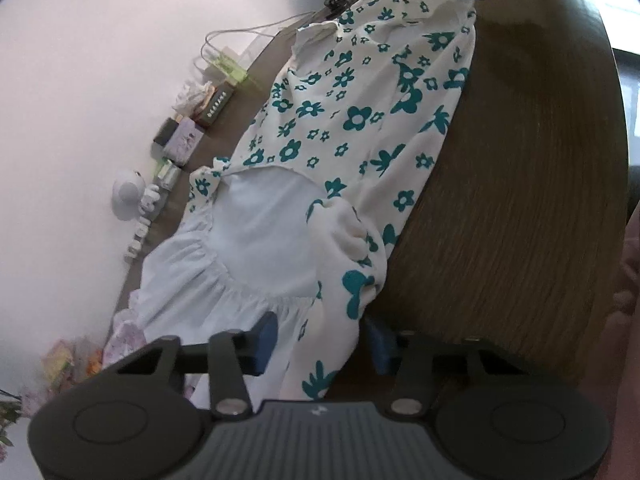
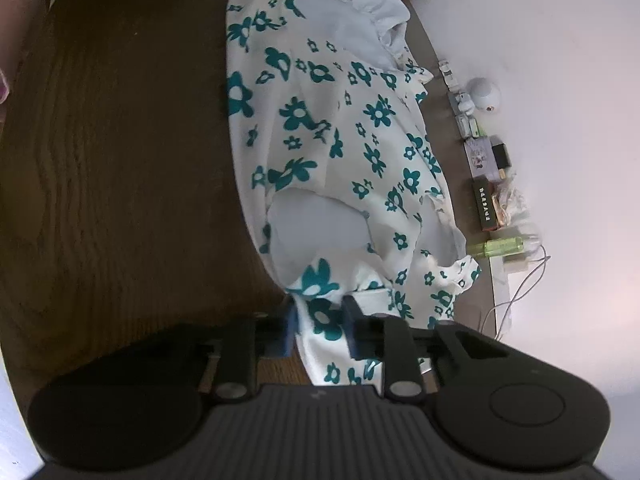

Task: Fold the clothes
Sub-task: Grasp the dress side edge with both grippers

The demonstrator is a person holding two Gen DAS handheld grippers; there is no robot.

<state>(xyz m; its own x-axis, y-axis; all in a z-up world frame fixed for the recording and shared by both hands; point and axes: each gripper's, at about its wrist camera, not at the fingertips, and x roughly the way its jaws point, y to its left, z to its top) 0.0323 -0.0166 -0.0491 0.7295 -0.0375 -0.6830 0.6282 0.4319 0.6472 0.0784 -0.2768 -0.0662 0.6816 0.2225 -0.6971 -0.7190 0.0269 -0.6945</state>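
Observation:
A white garment with a teal flower print (image 1: 360, 120) and a plain white lining lies stretched along the brown wooden table (image 1: 520, 200). My left gripper (image 1: 320, 340) straddles one end of it. Fabric fills the wide gap between its blue pads, and a thin dark gap shows at the right pad. At the other end, my right gripper (image 2: 320, 328) has its blue pads close together, pinching a bunched fold of the garment (image 2: 320, 140). The cloth below both sets of fingers is hidden by the gripper bodies.
Small items line the table's edge by the white wall: boxes (image 2: 486, 204), a green bottle (image 2: 504, 246), a round white figurine (image 2: 484, 90) and a white cable (image 2: 520, 288). Part of a person's hand (image 1: 628, 280) shows at the frame edge. Bare wood (image 2: 120, 160) lies beside the garment.

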